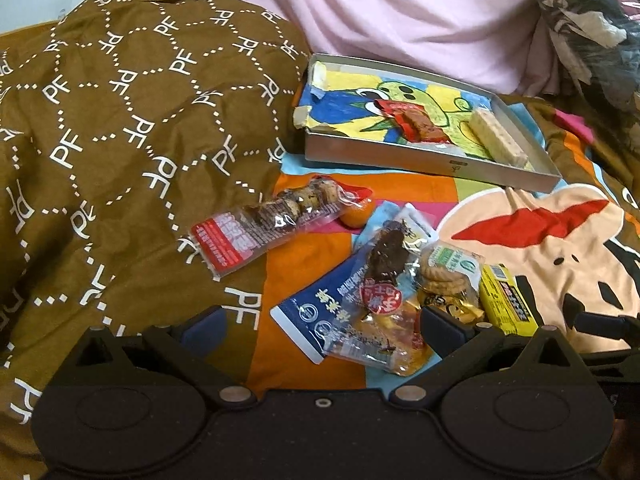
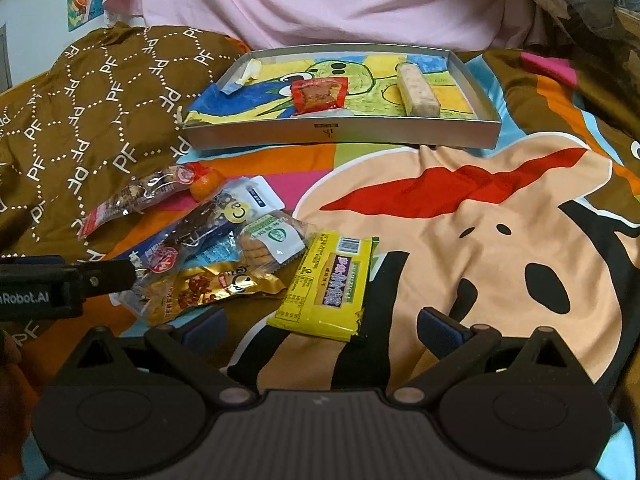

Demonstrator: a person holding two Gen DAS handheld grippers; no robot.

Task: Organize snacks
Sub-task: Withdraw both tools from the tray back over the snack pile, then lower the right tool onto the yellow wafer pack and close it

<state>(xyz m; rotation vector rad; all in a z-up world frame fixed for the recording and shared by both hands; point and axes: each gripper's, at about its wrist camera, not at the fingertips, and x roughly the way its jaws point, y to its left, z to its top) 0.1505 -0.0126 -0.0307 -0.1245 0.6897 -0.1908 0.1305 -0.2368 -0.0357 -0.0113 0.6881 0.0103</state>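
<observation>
A gray tray (image 2: 336, 134) sits at the far side of the bed, on a bright cartoon sheet (image 2: 460, 240). Two snacks are already in it: a red pack (image 2: 318, 94) in the middle and a pale bar (image 2: 418, 90) near the right wall. The rest lie in a heap on the sheet, nearer to us and to the left. There is a long cookie pack (image 1: 266, 220) half on the brown quilt (image 1: 120, 120), a small orange (image 1: 356, 214) touching it, a blue pack (image 1: 316, 312), a biscuit bag (image 1: 450, 270), a gold pack (image 2: 212, 286) and a yellow bar (image 2: 330, 284).

The left gripper (image 1: 322, 326) is wide open and holds nothing. It hangs right over the near end of the heap. The right gripper (image 2: 322, 326) is wide open too and empty, with the yellow bar just ahead between its fingers.

I think a few things could go wrong. The packs lie on top of each other, so the left gripper might pinch two at once or drag the heap along. The wrappers are shiny and could slip out. The bed is soft, so pushing down could make the snacks sink or tip. The orange could roll if the cookie pack is bumped. The two grippers are near each other and could knock together.
</observation>
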